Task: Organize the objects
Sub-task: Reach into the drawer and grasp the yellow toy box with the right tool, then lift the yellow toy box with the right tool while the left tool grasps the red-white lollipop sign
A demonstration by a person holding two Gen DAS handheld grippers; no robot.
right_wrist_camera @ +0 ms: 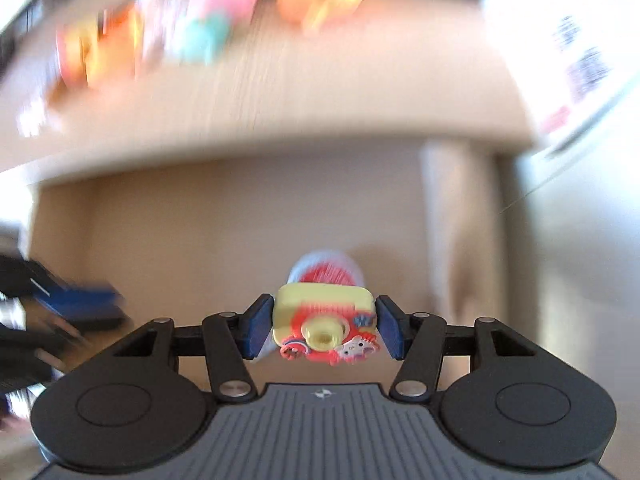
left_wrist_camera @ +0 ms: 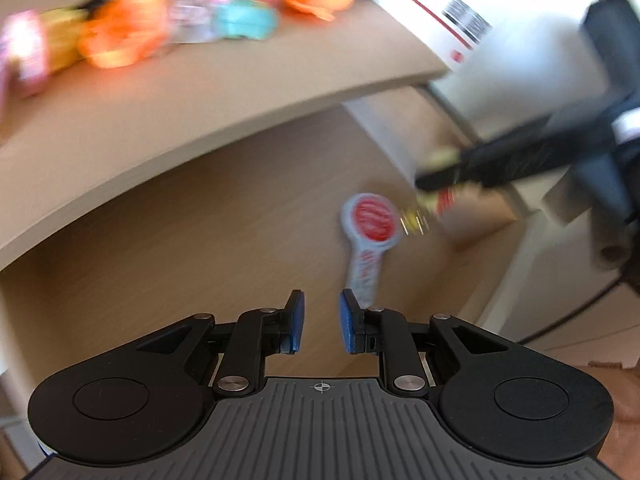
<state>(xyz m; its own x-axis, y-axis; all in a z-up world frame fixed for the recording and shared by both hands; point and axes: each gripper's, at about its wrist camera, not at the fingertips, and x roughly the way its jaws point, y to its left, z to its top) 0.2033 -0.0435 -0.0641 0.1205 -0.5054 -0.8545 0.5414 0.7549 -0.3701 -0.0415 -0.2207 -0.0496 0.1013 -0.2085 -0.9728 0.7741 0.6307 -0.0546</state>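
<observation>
My right gripper [right_wrist_camera: 325, 330] is shut on a yellow and red toy camera [right_wrist_camera: 325, 330] with cartoon stickers, held above a lower wooden surface. Behind it lies a grey paddle-shaped toy with a red round face [right_wrist_camera: 326, 270]. In the left wrist view the same paddle toy [left_wrist_camera: 370, 232] lies on the lower surface just ahead and right of my left gripper [left_wrist_camera: 322, 320], which is open and empty. The right gripper with the toy [left_wrist_camera: 436, 192] shows blurred at the right. A row of colourful toys [left_wrist_camera: 136, 28] sits on the upper shelf.
The upper wooden shelf edge [left_wrist_camera: 224, 120] overhangs the lower surface. A white box with a barcode label [left_wrist_camera: 460, 12] stands at the right end of the shelf. The row of toys also shows blurred in the right wrist view [right_wrist_camera: 192, 36].
</observation>
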